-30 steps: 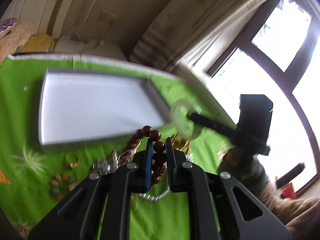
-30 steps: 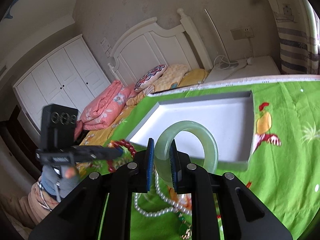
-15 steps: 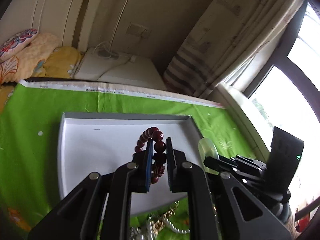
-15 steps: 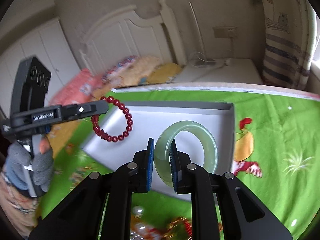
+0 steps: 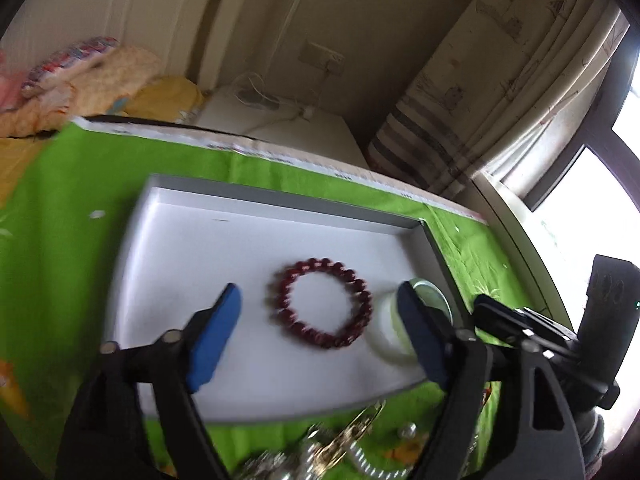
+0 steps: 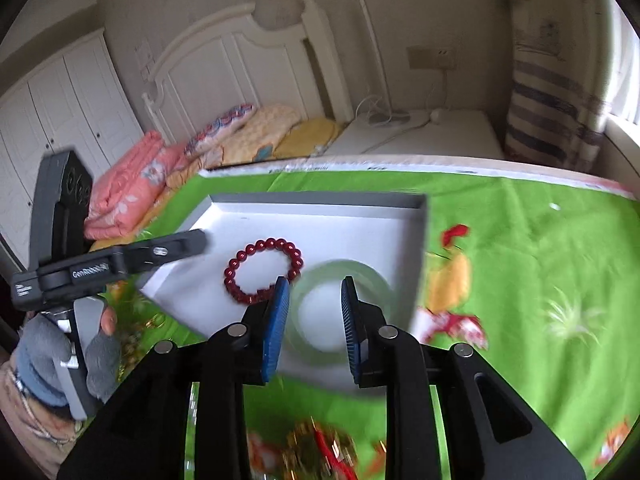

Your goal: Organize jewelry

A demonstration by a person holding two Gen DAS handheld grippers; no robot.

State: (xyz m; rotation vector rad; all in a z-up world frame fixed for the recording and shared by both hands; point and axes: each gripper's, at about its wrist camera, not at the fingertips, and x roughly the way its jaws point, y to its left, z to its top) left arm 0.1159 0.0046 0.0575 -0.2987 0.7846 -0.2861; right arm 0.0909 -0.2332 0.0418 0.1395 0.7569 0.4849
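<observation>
A dark red bead bracelet lies flat in the white tray; it also shows in the right wrist view. A pale green jade bangle lies flat in the tray beside it, near the right wall, and shows in the left wrist view. My left gripper is open above the red bracelet, empty. My right gripper is open, its blue pads either side of the bangle's near rim, not gripping it.
A heap of gold and pearl jewelry lies on the green cloth in front of the tray, also in the right wrist view. A bed with pillows and a curtained window lie beyond the table.
Both grippers have opened. The red bracelet and the green bangle, held above the tray before, now lie flat in the tray.
</observation>
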